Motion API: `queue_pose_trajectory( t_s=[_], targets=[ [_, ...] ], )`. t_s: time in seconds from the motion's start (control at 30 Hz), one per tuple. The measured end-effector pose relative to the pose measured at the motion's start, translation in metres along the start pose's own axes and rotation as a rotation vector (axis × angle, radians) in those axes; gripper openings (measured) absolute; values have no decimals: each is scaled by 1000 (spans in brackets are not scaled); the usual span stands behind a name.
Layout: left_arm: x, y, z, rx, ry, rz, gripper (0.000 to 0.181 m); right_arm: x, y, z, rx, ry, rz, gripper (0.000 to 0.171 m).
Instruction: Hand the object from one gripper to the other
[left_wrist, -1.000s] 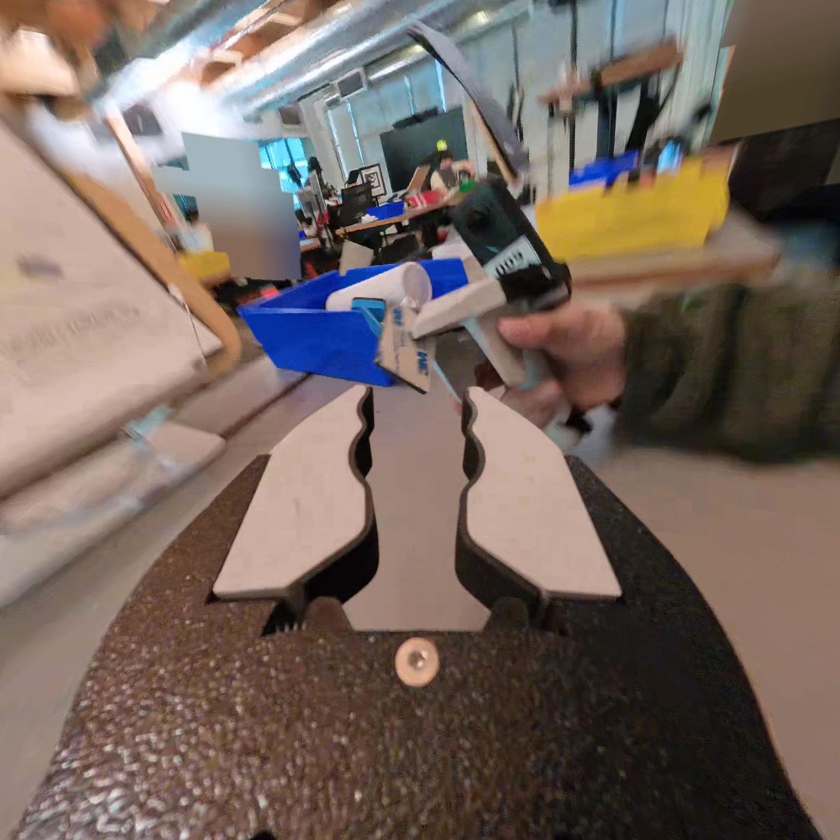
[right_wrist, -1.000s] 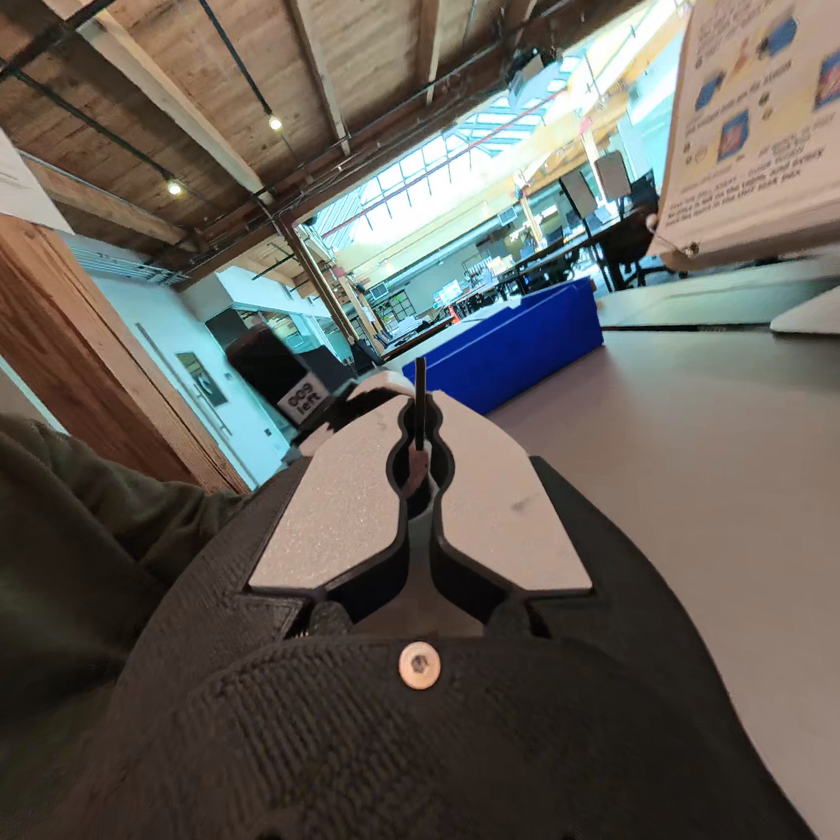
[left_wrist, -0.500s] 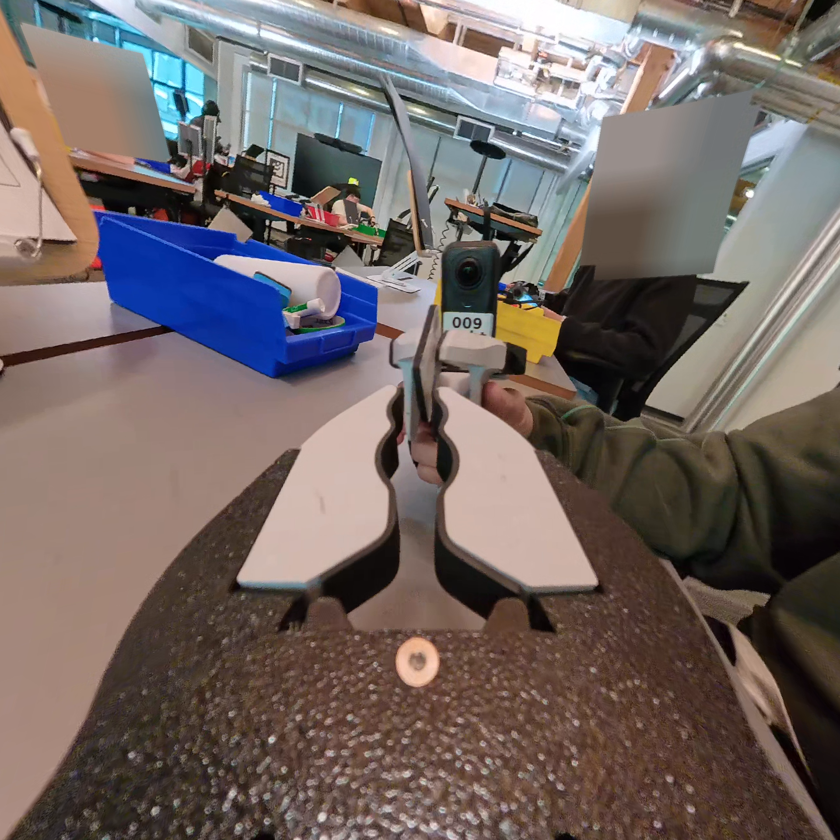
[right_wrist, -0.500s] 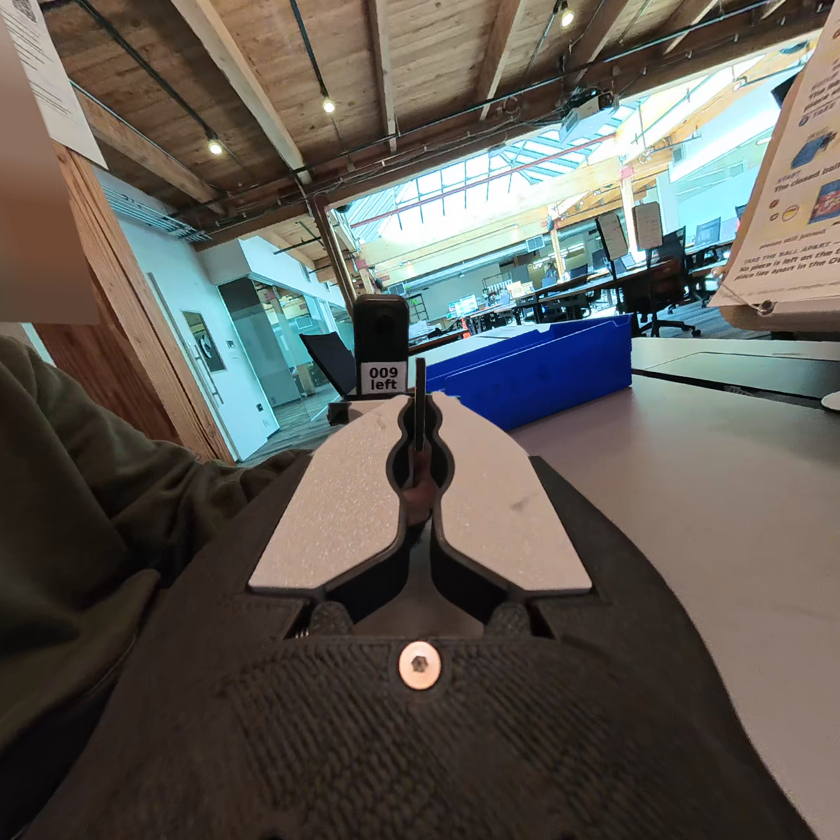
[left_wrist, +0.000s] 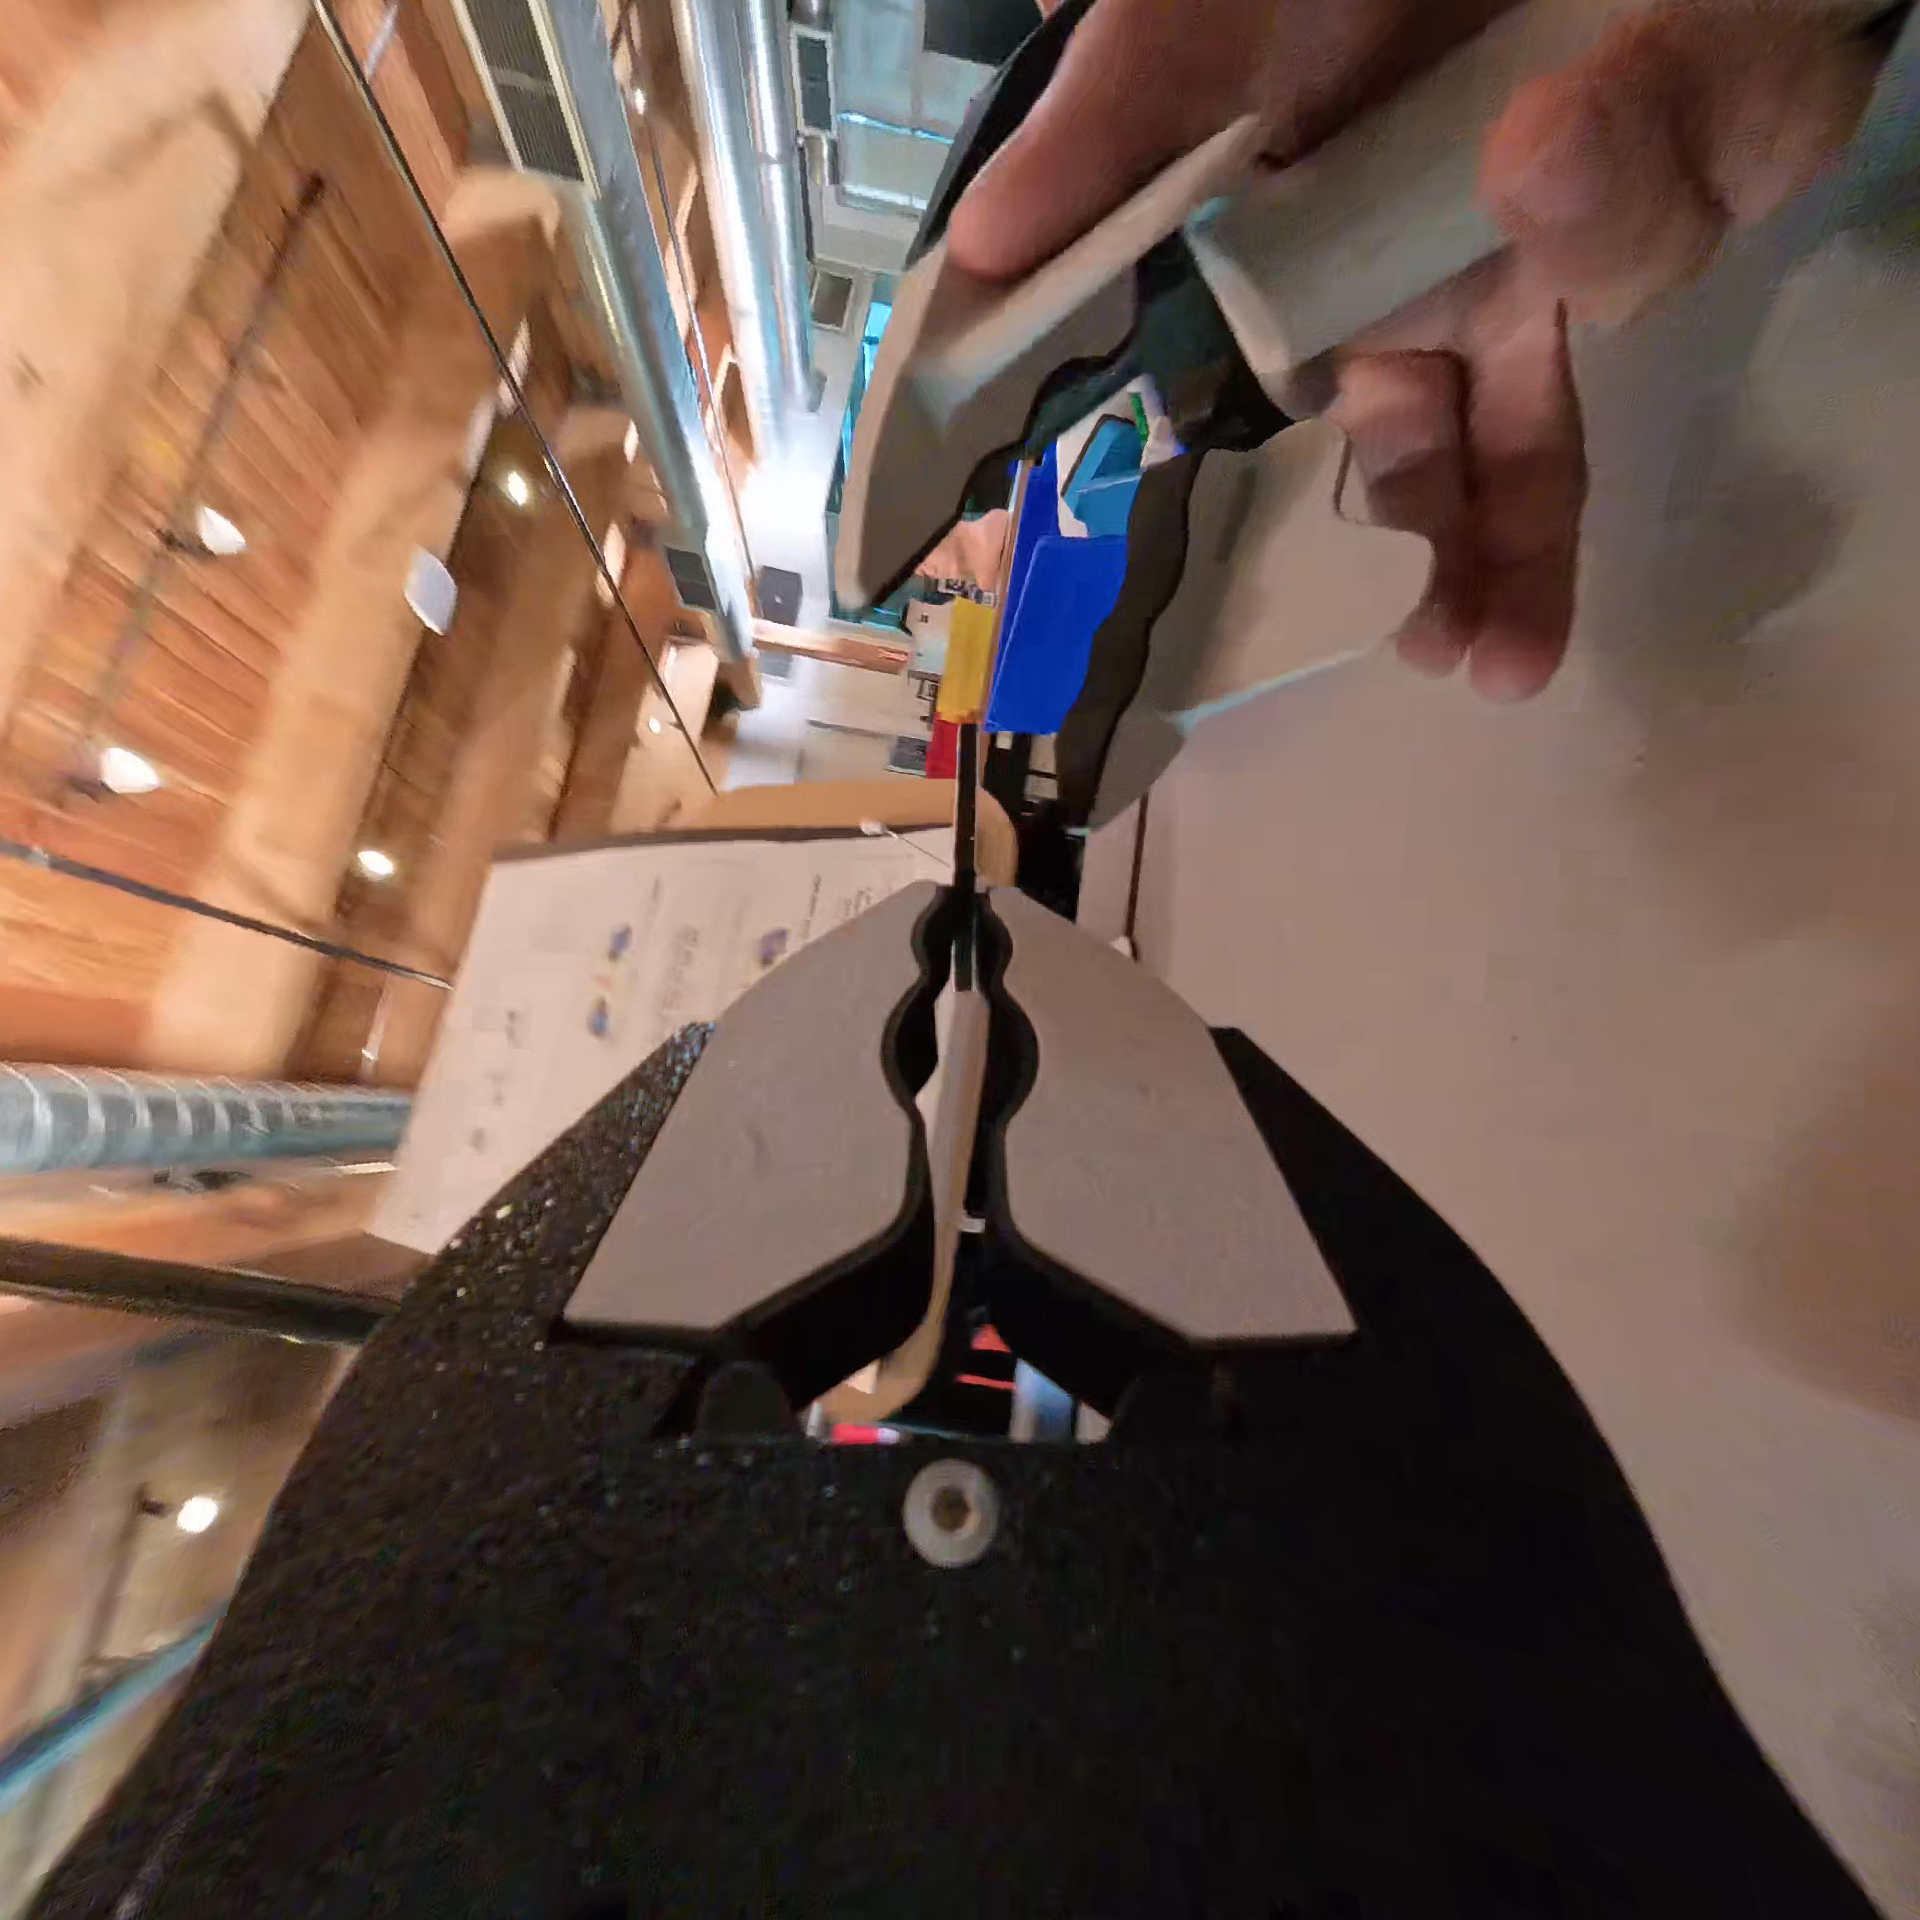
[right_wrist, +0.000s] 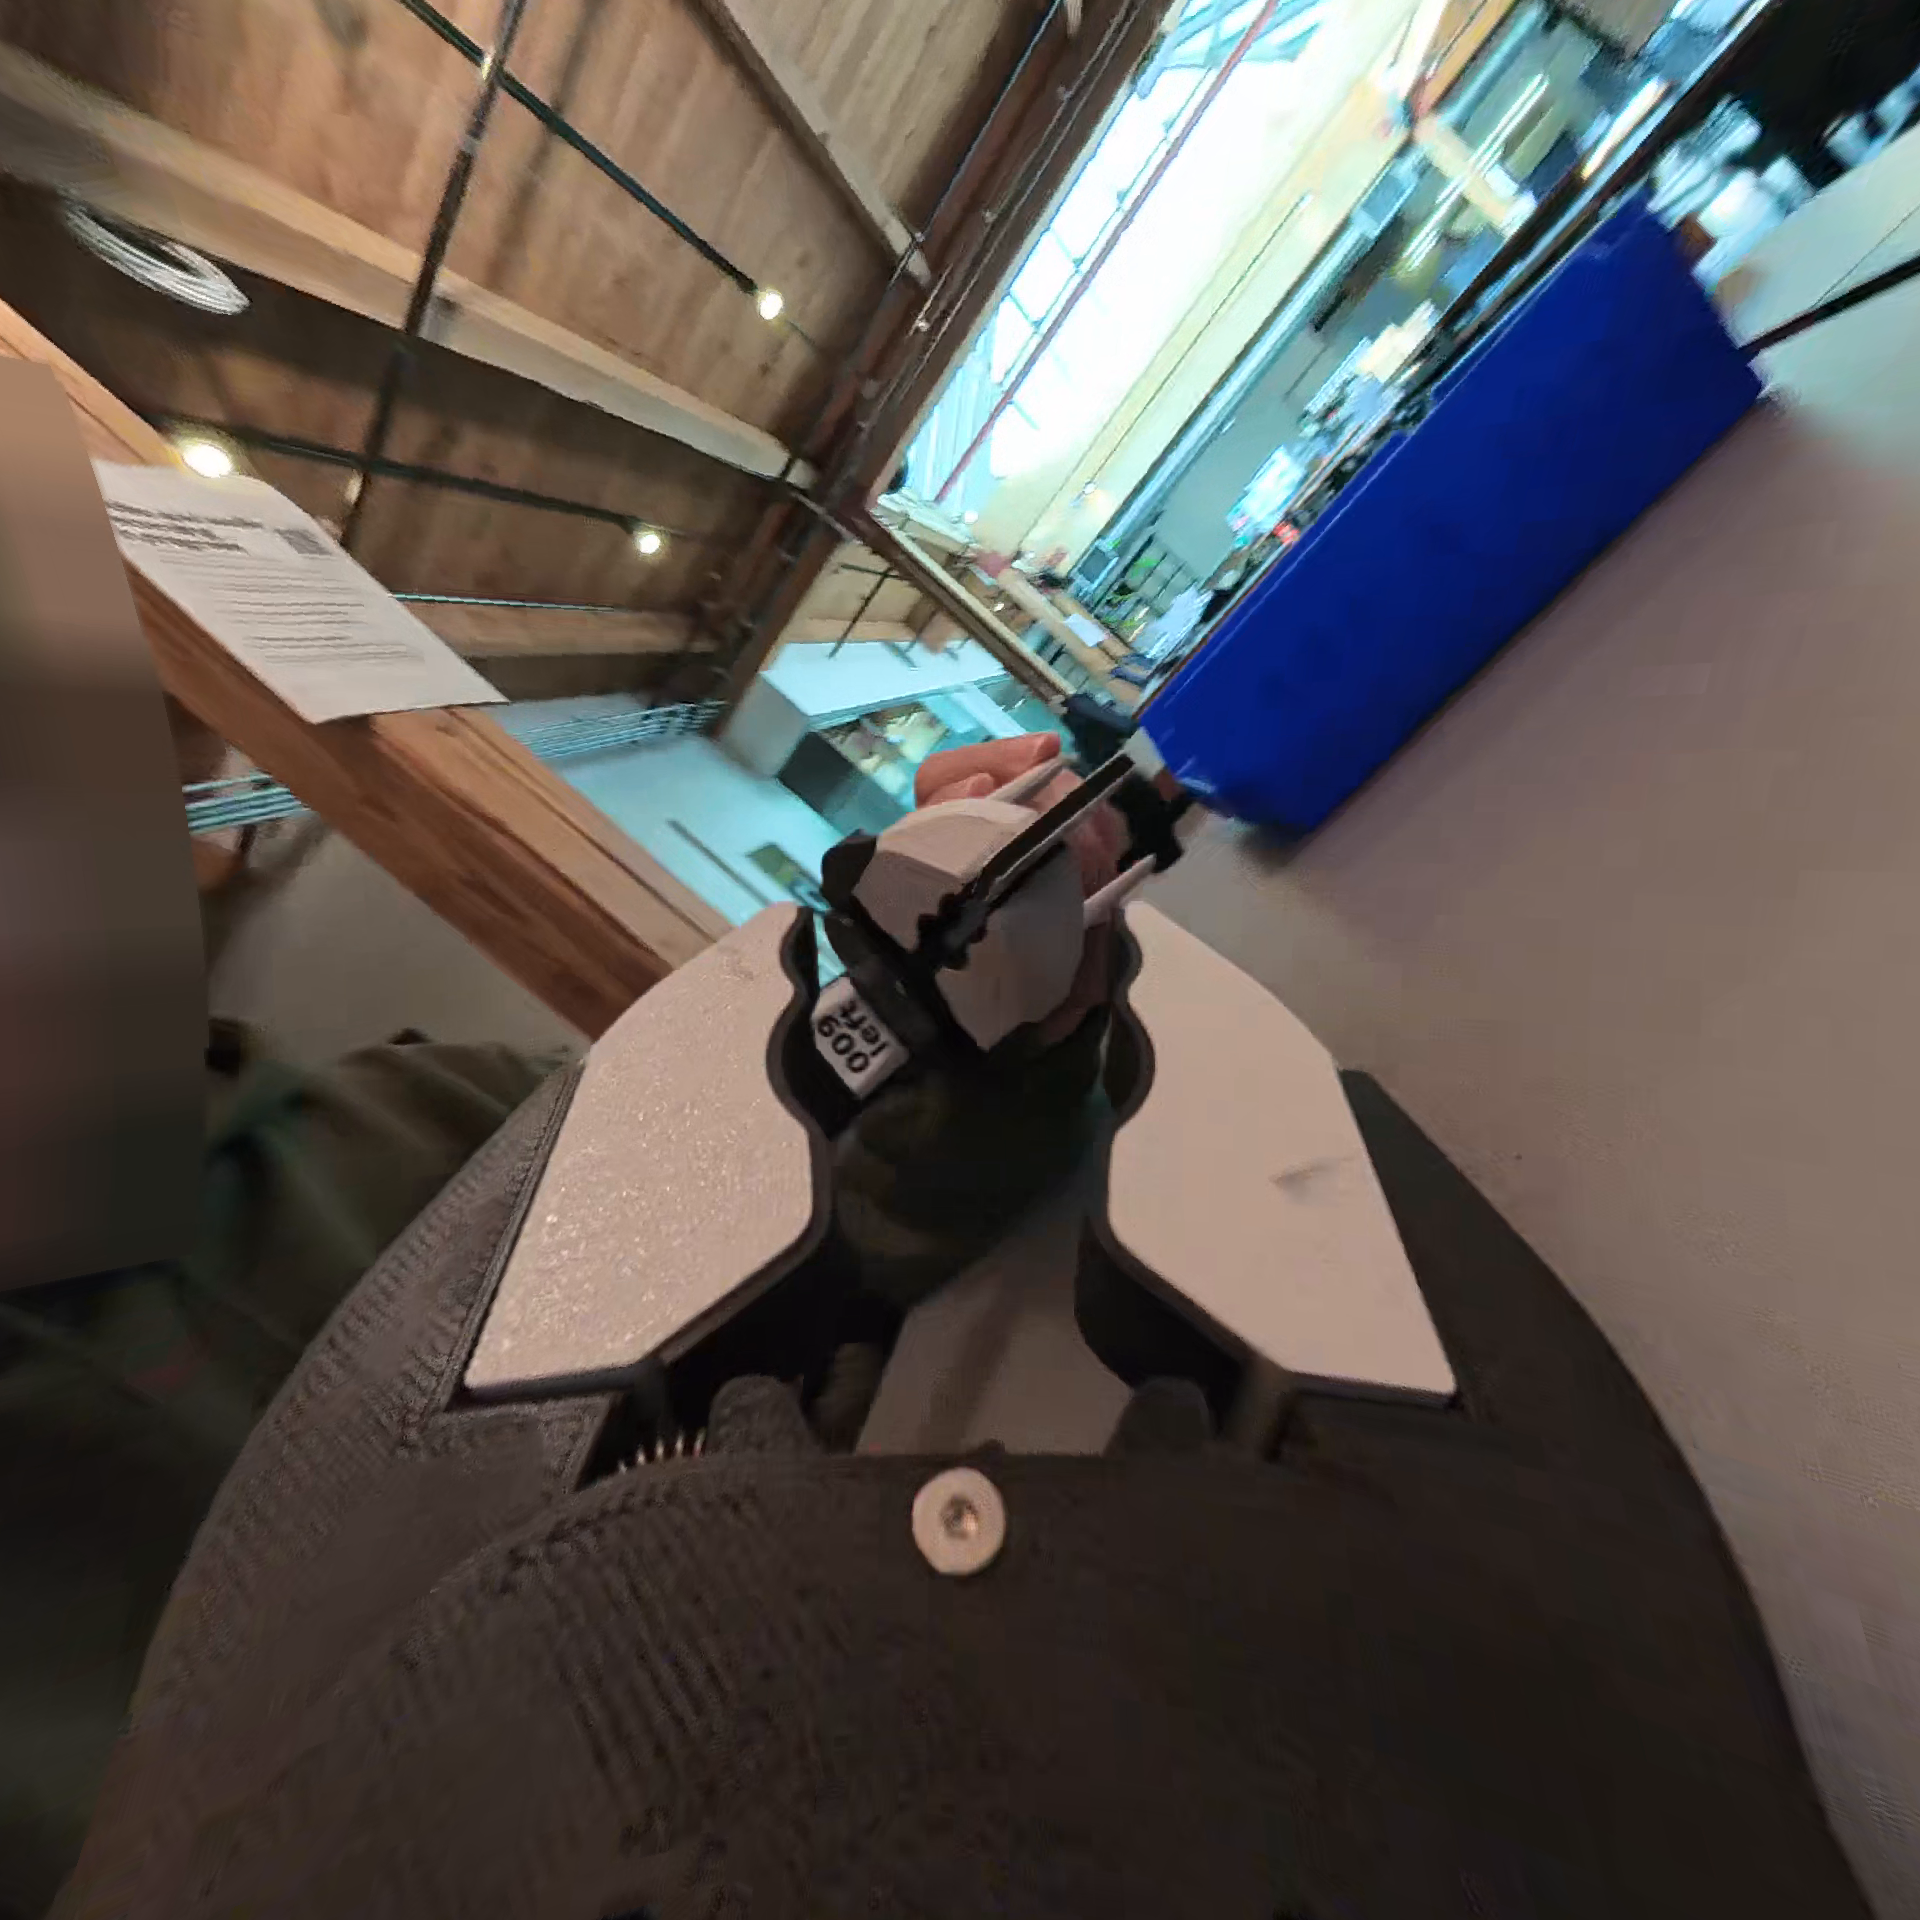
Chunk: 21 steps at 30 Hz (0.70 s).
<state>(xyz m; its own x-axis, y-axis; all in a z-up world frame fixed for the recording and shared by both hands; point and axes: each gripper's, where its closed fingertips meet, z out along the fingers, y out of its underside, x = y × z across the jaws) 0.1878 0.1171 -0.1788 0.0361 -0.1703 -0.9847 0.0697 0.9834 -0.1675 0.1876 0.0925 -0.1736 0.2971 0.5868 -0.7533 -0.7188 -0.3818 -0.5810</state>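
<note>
My left gripper (left_wrist: 964, 940) pinches the thin flat object (left_wrist: 966, 810) edge-on above the tabletop (left_wrist: 1455, 1039), so my right gripper (right_wrist: 961, 945), jaws spread wide, can let go.

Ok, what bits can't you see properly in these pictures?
Left wrist view: the thin object in the left tool shows edge-on only; its face is hidden.
Left wrist view: the hand is motion-blurred and cut off by the top edge.
Right wrist view: the blue bin hides its inside behind its own wall.
</note>
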Motion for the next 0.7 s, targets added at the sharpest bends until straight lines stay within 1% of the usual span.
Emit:
queue_pose_trajectory(
  t_s=[0.1, 0.17, 0.2, 0.27, 0.33, 0.47, 0.53, 0.6, 0.63, 0.7],
  targets=[
    [4, -5, 2, -17, -4, 157, 3, 6, 7, 2, -31, 29, 30, 50],
    [9, -7, 4, -22, 12, 210, 3, 10, 9, 2, -46, 57, 39, 46],
    [11, -8, 4, -22, 18, 224, 3, 10, 9, 1, -42, 58, 43, 40],
    [11, -9, 5, -25, 15, 238, 3, 10, 5, -1, -21, 49, 49, 19],
    [11, -9, 5, -24, 19, 227, 2, 13, 3, -4, -12, 69, 47, 10],
    [13, -7, 5, -38, 35, 240, 4, 17, 4, -4, -34, 94, 26, 8],
    [14, -6, 5, -41, 33, 230, 7, 17, 5, -4, -52, 103, -19, 6],
    [13, -3, 6, -58, 29, 191, 15, 19, 5, -5, -67, 135, -85, 4],
    [11, -2, 7, -65, 18, 138, 20, 19, 4, -5, -72, 152, -129, 4],
    [7, -1, 7, -50, 16, -46, 34, 21, -2, -7, -68, 208, -231, 4]
  ],
)
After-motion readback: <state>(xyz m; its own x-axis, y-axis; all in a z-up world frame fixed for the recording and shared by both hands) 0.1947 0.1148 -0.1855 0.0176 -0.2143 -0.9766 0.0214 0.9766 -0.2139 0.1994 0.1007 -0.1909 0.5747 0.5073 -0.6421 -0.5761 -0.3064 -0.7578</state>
